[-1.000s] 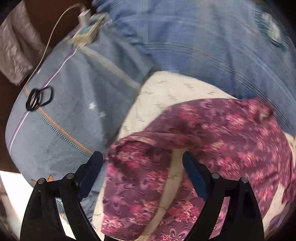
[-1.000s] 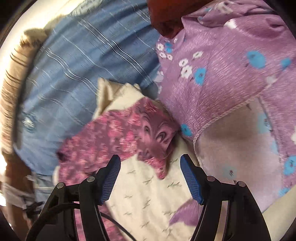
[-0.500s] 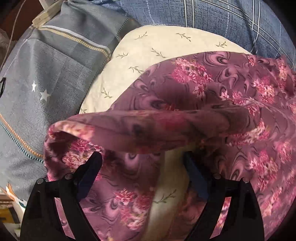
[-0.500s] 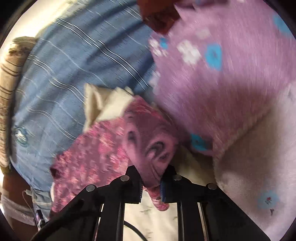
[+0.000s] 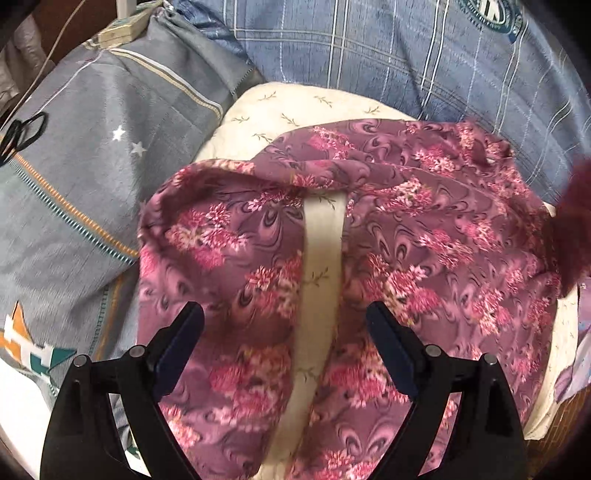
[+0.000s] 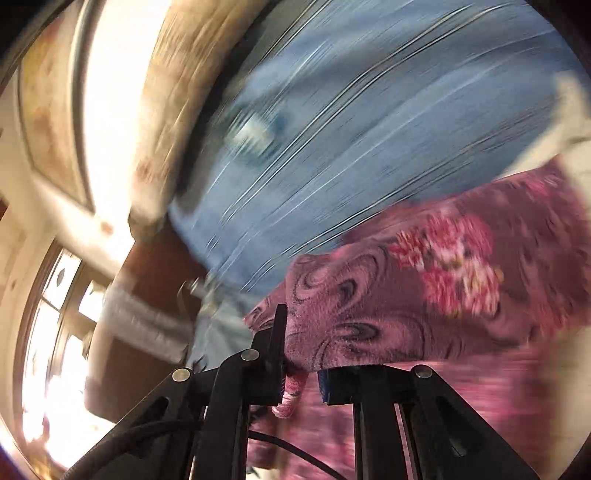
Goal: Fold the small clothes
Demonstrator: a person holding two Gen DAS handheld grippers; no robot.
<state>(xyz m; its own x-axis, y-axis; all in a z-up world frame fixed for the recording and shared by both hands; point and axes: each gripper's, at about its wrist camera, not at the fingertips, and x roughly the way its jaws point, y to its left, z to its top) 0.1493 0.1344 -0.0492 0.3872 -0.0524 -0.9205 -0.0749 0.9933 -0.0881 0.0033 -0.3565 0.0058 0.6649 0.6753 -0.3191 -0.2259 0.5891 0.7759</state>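
Observation:
A small purple garment with pink flowers [image 5: 424, 251] lies spread over a cream pillow [image 5: 295, 110]. A strip of the cream pillow shows through the gap between its two halves. My left gripper [image 5: 284, 332] hangs open just above the garment's near part, with nothing pinched between its pads. In the blurred right wrist view my right gripper [image 6: 301, 354] is shut on an edge of the same garment [image 6: 424, 295], and the lifted cloth drapes across the jaws. That raised piece shows as a dark red blur [image 5: 576, 221] at the right edge of the left wrist view.
A grey pillow with stars and stripes [image 5: 92, 166] lies to the left, a black hair tie [image 5: 22, 133] on it. A blue checked bedsheet [image 5: 406, 55] spreads behind. A charger and cable [image 5: 118, 31] sit at the top left. Purple cloth [image 5: 576, 369] pokes in at the right.
My right gripper closed on the garment's corner and swept it up and across fast. The left gripper stayed open and dropped closer over the garment. The raised fold now lies flatter.

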